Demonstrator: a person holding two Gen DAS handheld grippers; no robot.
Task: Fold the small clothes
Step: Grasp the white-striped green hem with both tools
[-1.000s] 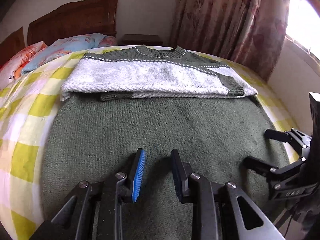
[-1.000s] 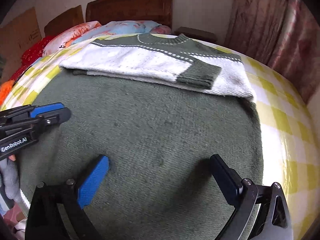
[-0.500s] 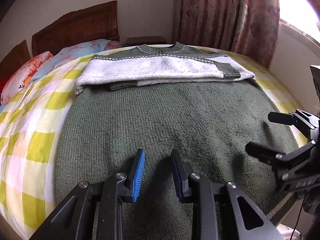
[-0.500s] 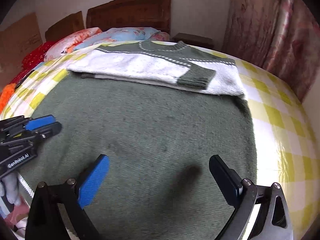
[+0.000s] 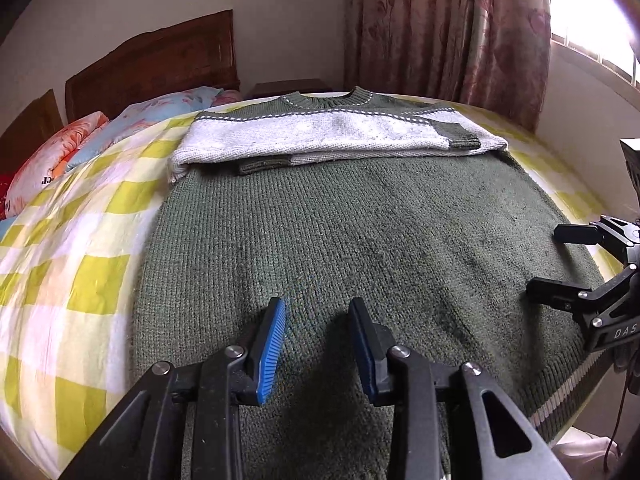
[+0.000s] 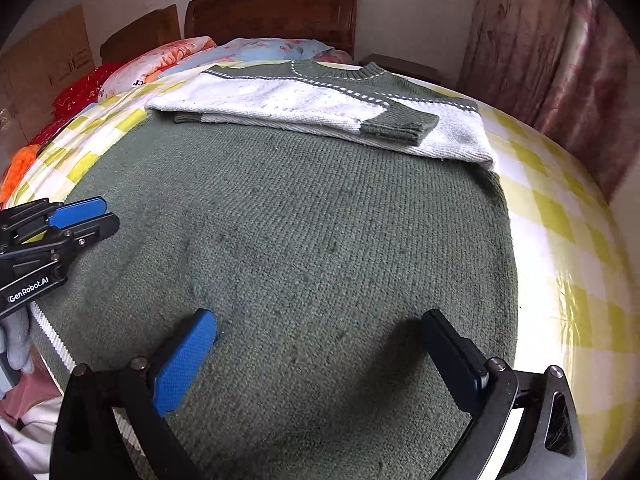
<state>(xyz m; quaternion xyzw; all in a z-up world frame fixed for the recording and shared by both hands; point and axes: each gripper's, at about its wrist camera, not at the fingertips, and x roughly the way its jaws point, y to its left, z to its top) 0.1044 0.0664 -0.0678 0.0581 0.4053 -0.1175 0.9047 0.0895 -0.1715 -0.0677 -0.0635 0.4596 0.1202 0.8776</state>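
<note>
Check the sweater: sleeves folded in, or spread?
Folded in. Both sleeves lie across the sweater chest, the green cuff on top; the body below is spread flat on the bed, not yet folded.

White lettering "GenRobot.AI" stands on the black body of the left gripper (image 6: 86, 216), seen at the left edge of the right wrist view. The right gripper (image 5: 556, 264) carries pale letters "DAS", cut off by the frame edge. A floral pillow (image 5: 48, 168) bears dark printed letters, mirrored and too partial to read.
</note>
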